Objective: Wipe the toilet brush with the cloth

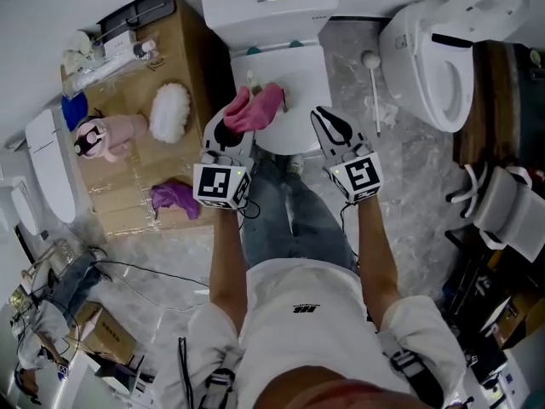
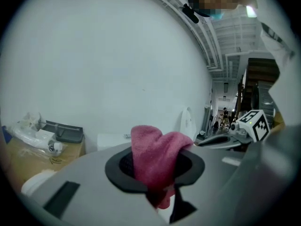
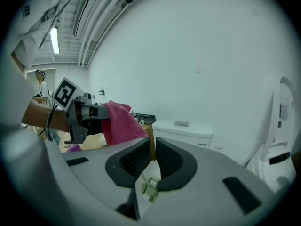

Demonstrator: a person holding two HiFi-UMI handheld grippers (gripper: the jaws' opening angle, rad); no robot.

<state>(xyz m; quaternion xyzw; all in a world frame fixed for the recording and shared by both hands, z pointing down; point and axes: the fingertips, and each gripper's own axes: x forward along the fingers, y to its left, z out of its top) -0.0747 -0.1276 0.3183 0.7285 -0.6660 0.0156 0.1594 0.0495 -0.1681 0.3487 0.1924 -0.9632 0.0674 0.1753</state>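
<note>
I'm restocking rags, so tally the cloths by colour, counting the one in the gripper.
Pink cloth, held in the left gripper: 1
Purple cloth, on the cardboard box: 1
Total: 2
Pink lump and blue lump on the box: too unclear to count.

- cloth (image 1: 255, 107): pink terry, bunched, pinched in the left gripper (image 2: 155, 168), folds standing above its jaws, upper centre of the head view
- toilet brush (image 3: 149, 186): only a pale ridged end on a thin stem shows, low centre, caught in the right gripper (image 3: 151, 161)
</note>
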